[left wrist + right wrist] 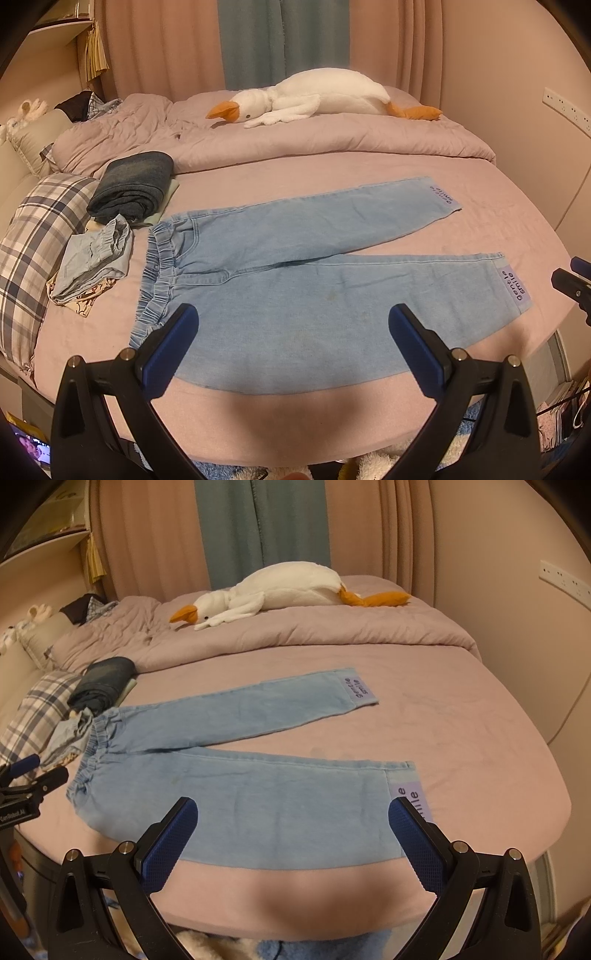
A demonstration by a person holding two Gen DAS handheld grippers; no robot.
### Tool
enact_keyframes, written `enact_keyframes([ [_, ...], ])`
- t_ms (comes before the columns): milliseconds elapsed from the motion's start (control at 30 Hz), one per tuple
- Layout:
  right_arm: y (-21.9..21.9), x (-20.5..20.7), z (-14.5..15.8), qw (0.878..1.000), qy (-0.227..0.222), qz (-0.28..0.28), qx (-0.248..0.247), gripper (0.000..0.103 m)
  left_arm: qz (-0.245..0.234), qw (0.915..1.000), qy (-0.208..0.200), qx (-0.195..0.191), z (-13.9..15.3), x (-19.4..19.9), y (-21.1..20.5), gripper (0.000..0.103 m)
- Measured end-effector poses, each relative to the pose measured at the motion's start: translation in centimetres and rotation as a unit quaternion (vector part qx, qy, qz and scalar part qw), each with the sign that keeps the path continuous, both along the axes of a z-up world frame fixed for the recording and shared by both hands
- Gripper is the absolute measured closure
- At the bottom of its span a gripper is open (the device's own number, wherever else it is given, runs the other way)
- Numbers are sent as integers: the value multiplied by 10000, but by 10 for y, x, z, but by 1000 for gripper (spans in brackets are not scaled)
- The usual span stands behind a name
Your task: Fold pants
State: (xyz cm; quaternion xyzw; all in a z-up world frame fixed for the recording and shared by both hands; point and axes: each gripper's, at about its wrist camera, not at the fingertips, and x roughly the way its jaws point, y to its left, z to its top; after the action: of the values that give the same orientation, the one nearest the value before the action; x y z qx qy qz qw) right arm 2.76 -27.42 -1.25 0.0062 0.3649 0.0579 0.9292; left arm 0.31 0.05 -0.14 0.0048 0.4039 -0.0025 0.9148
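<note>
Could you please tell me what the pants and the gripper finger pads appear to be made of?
The pants look like soft, light-blue washed denim: faded matte weave, gathered elastic waistband. The left gripper pads seem to be blue rubber or plastic; the right gripper pads show a fine gridded texture.

Left tongs (293, 323): spread wide, blue-padded fingers (173, 345) angled outward, nothing between them, hovering level and pointing forward. Right tongs (291, 814): likewise spread wide, blue pads (415, 843) apart, empty, held at similar height. Both side by side, well apart, each visible at the edge of the other's view. No hand or sleeve in sight.
</note>
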Motion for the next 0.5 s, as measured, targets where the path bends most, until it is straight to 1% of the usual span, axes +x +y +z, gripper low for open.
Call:
enact_keyframes([
  [67, -1, 1, 0, 9999, 46, 7, 122, 1, 1, 10000, 40, 11, 0, 0, 0, 0],
  [200, 0, 0, 1, 10000, -25, 4, -32, 1, 6, 10000, 52, -13, 1, 0, 1, 0],
  [333, 0, 0, 1, 10000, 9, 0, -41, 1, 31, 10000, 70, -43, 0, 0, 1, 0],
  [500, 1, -1, 2, 9999, -46, 0, -162, 1, 54, 9997, 94, -208, -2, 1, 6, 0],
])
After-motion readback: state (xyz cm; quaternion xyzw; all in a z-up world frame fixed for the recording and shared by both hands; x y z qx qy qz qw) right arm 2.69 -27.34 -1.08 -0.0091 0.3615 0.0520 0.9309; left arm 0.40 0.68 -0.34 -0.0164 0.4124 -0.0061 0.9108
